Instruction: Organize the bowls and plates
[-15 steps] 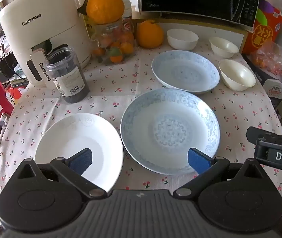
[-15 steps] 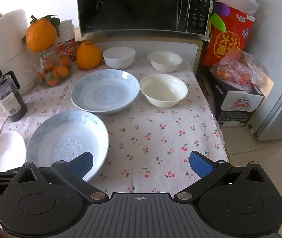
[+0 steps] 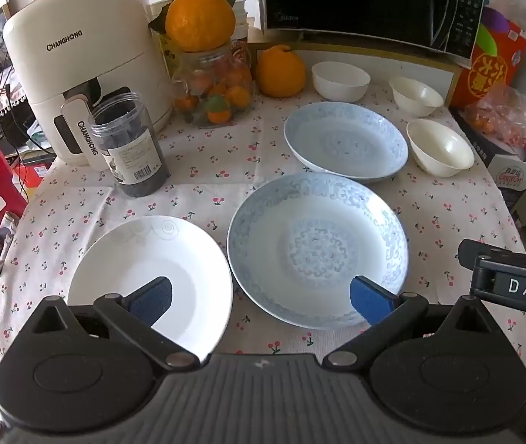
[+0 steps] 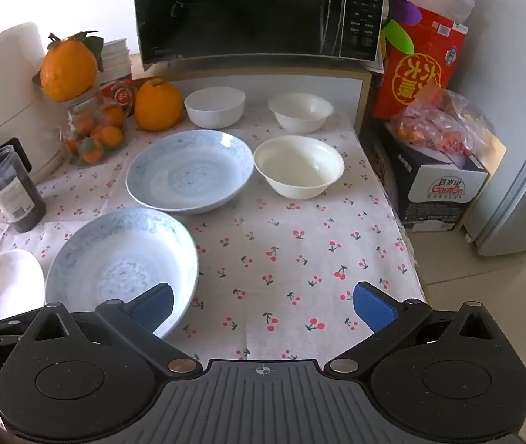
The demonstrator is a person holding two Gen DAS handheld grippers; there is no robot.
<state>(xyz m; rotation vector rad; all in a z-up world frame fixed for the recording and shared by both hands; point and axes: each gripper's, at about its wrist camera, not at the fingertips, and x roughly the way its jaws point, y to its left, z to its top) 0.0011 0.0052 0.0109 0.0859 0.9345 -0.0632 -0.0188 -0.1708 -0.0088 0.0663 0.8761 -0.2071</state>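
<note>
Covering the Table: a Cherry-Print Cloth Set with Plates and Bowls

A white cloth (image 4: pixel 281 251) printed with red cherries is spread over the table. A black microwave (image 4: pixel 255 11) is raised on a shelf at the back, and tiled floor is seen beyond the table's right edge, where a cardboard box (image 4: pixel 444 188) topped with bagged fruit stands.

At the left, a cream air fryer (image 3: pixel 78 74) is placed behind a dark jar (image 3: pixel 130 148). A glass jar of small oranges (image 3: pixel 215 92) is topped by a large orange (image 3: pixel 200 18), and a second orange (image 3: pixel 280 71) is set beside it.

A white plate (image 3: pixel 152 270) lies nearest the left gripper (image 3: pixel 261 298), whose jaws are spread wide with nothing held. A large blue-patterned plate (image 3: pixel 318 248) is set just beside the white one, and a second blue plate (image 3: pixel 346 140) sits behind it. Three white bowls are arranged toward the back right: one (image 4: pixel 299 172) just beside the rear blue plate, two (image 4: pixel 215 106) (image 4: pixel 301 112) under the shelf.

The right gripper (image 4: pixel 263 305) is held wide open and empty over the cloth, its left finger above the near blue plate's rim.
</note>
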